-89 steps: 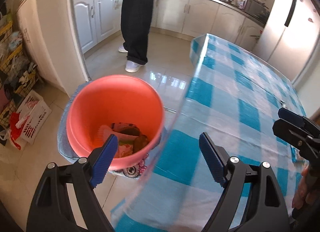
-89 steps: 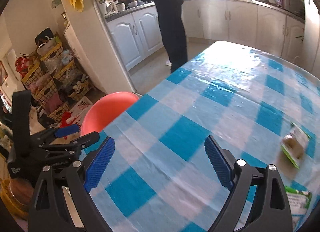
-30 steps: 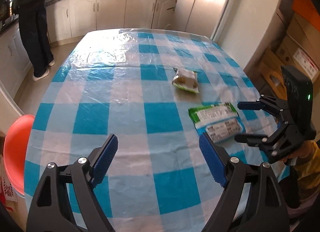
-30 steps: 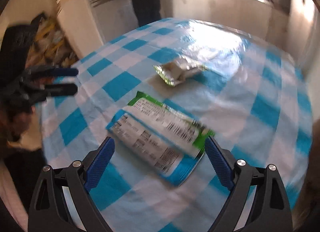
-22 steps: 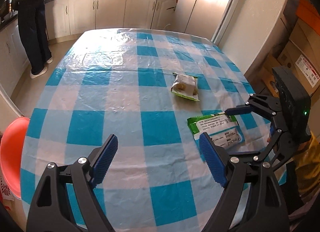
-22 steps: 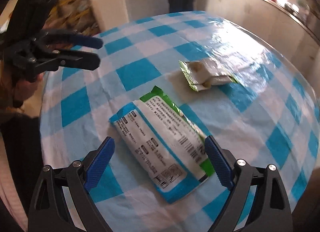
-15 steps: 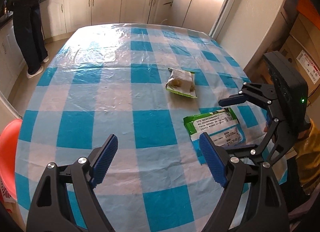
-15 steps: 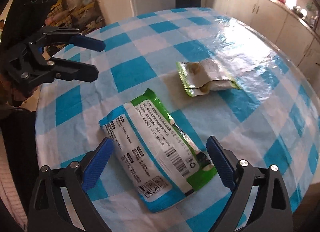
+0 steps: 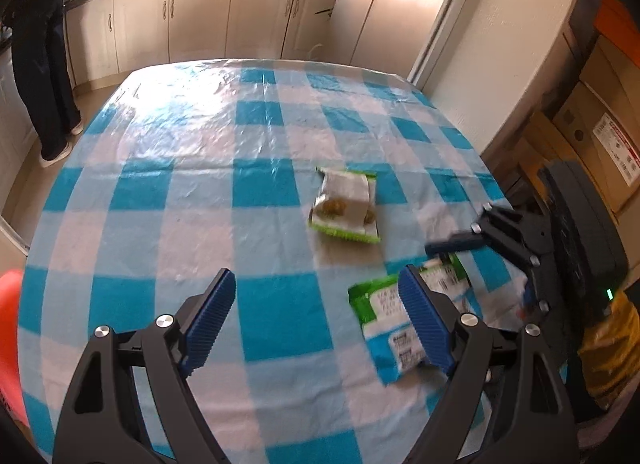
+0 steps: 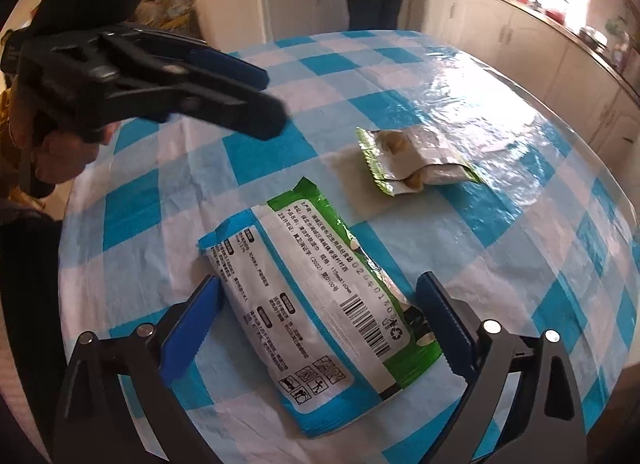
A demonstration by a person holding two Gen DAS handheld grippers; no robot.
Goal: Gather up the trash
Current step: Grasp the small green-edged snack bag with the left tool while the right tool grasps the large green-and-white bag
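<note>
The right gripper (image 10: 318,318) hangs with its jaws wide, just narrowed a touch, straddling the green-and-white packet (image 10: 316,306) to pinch its width. The left gripper (image 9: 316,314), wide and empty, faces the snack wrapper (image 9: 346,206) at twelve o'clock.

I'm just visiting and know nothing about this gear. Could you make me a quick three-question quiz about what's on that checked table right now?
1. How many wrappers lie on the table?
2. True or false: the right gripper is clamped shut on the big green-and-white packet.
3. Which is farther from the grippers: that packet or the small snack bag?

Key: 1. Two. 2. False; its jaws straddle the packet, open. 3. The small snack bag.
</note>
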